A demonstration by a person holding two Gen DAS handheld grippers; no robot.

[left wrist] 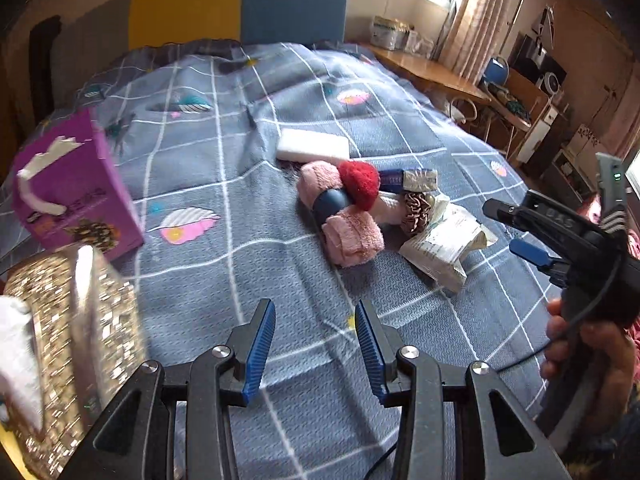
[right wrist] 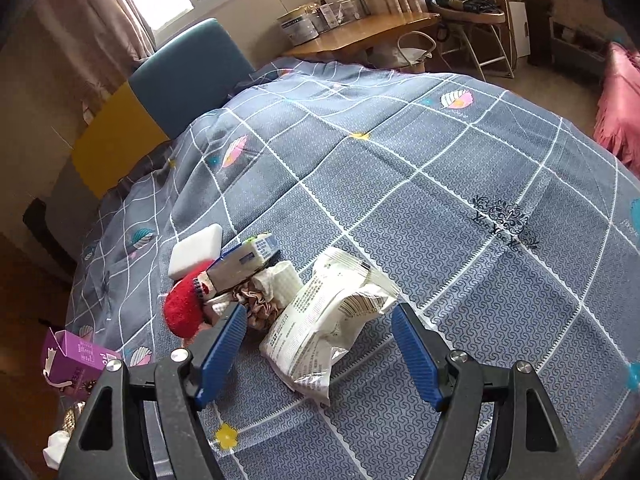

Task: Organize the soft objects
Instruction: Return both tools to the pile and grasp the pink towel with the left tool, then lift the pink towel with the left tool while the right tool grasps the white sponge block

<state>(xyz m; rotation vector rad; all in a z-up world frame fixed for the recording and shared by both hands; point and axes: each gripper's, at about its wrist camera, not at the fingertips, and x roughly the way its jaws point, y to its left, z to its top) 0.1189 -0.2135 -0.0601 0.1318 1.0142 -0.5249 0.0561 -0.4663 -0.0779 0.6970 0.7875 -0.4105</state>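
A pile of soft things lies on the blue checked bedspread (left wrist: 208, 160): a rolled pink towel (left wrist: 340, 216) with a dark band, a red fluffy pom-pom (left wrist: 360, 182), a white sponge (left wrist: 313, 145), a brown scrunchie (left wrist: 418, 210), and a white crinkled packet (left wrist: 444, 246). My left gripper (left wrist: 315, 346) is open and empty, above bare bedspread short of the pile. My right gripper (right wrist: 316, 354) is open, its jaws either side of the white packet (right wrist: 328, 320); it also shows in the left wrist view (left wrist: 520, 232). The red pom-pom (right wrist: 182, 312) and sponge (right wrist: 196, 250) lie left of it.
A purple carton (left wrist: 76, 188) and a glittery tissue box (left wrist: 68, 344) stand at the left edge of the bed. A yellow and teal headboard (left wrist: 240, 4) is behind. A wooden desk (right wrist: 360, 34) with jars, a folding chair and a pink cloth (right wrist: 620, 112) lie beyond the bed.
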